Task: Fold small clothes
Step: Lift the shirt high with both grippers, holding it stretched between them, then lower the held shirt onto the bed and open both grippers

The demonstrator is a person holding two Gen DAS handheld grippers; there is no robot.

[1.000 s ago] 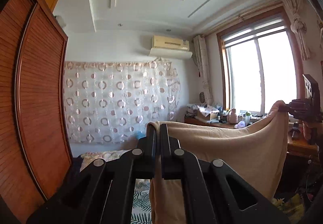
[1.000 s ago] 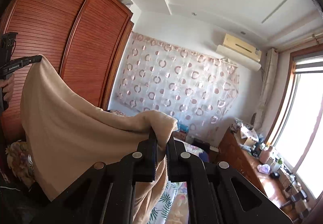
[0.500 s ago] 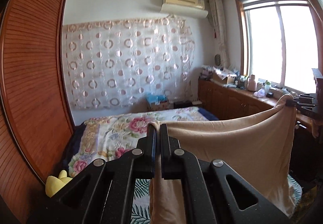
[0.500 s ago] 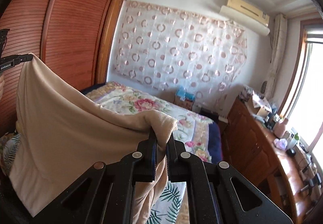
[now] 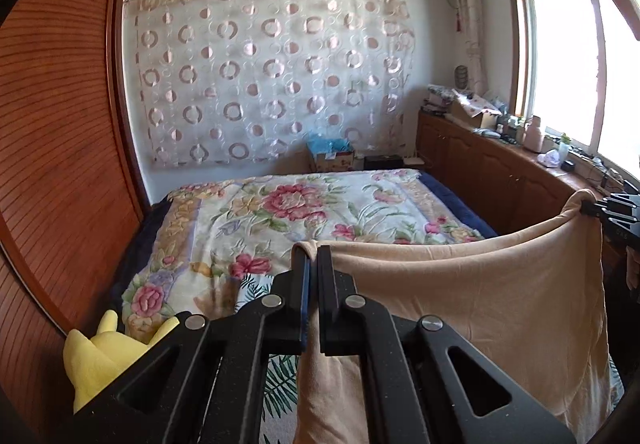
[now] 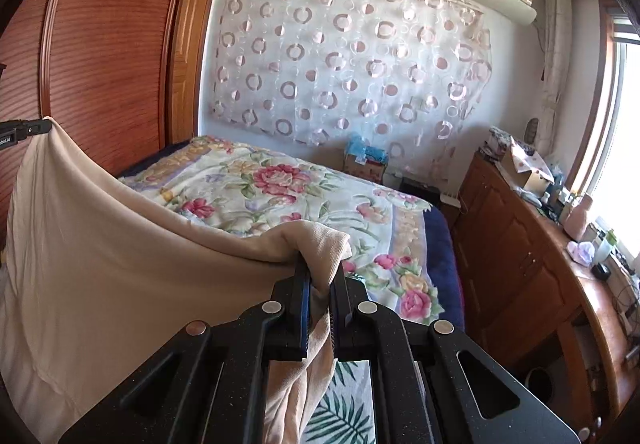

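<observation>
The biggest change is in the whole view: a second ago both wrist cameras looked up at the ceiling, and now they look level across the room, with the bed and its floral quilt filling the middle of each picture. That reads as both arms coming down and forward, carrying the garment toward the bed.

The beige garment hangs in the air, stretched between the two grippers, with its top edge sagging in a shallow curve and its body dropping down near the cameras. It is not yet touching the quilt as far as the views show. Its spread looks much the same as half a second ago, so the grip has not slipped.

The left gripper is clamped on the garment's left top corner, with cloth pinched between its closed fingers. The right gripper is likewise closed on the right top corner, a bunched fold spilling over its tips; in the left view it shows at the far right edge.

My judgement: this is the laying-out step, before any fold. Next the cloth likely needs lowering flat onto the quilt, both corners kept taut so that it lands without creases.

At the near left a yellow plush toy sits beside the bed, clear of the garment.
</observation>
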